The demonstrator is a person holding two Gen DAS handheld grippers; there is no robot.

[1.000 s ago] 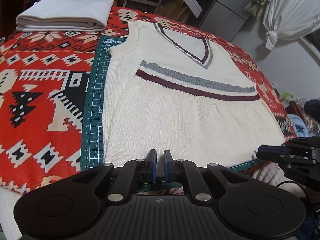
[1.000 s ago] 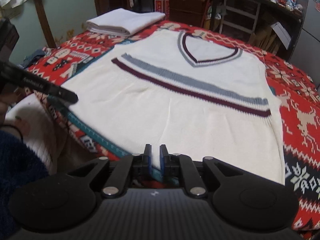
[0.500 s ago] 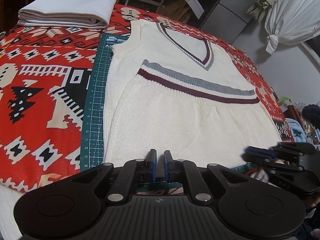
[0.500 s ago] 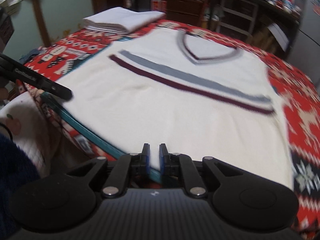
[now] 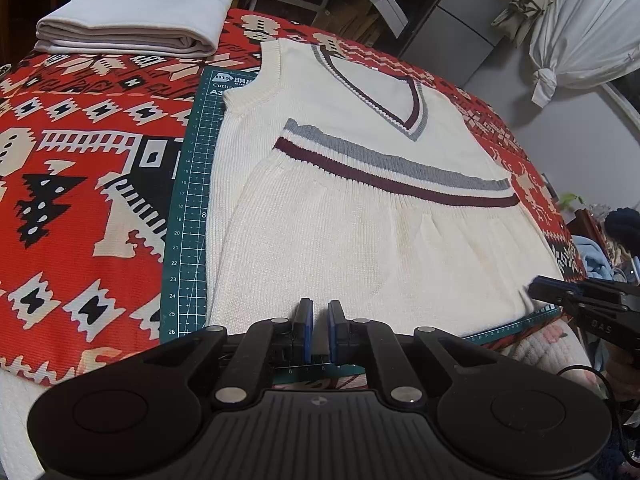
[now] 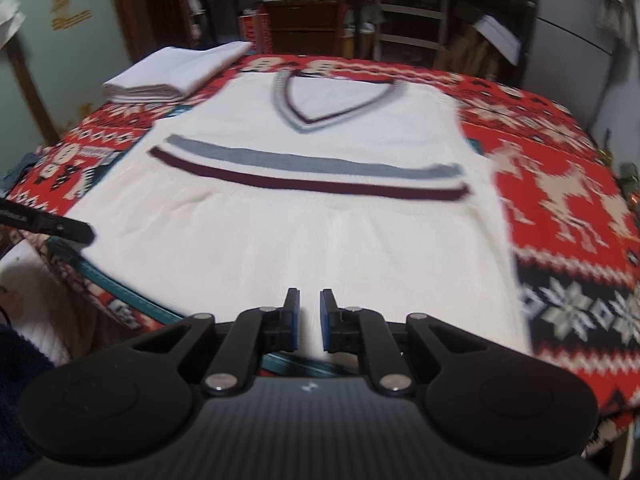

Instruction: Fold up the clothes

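Cream V-neck knit vest [image 5: 360, 216] lies flat on a green cutting mat [image 5: 192, 208]; left claw [image 5: 317, 330] and right claw [image 6: 309, 320] hover released, empty, at its hem

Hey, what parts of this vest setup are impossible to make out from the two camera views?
- Vest hem: both views, hidden behind each claw's body.
- Cutting mat: mostly covered by the vest.
- Right view: motion blur smears the knit and stripes.
- Folded white cloth: what garment it is, unclear.

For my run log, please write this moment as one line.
left tool: open, empty | right tool: open, empty | vest: flat, unfolded | folded white cloth: far left
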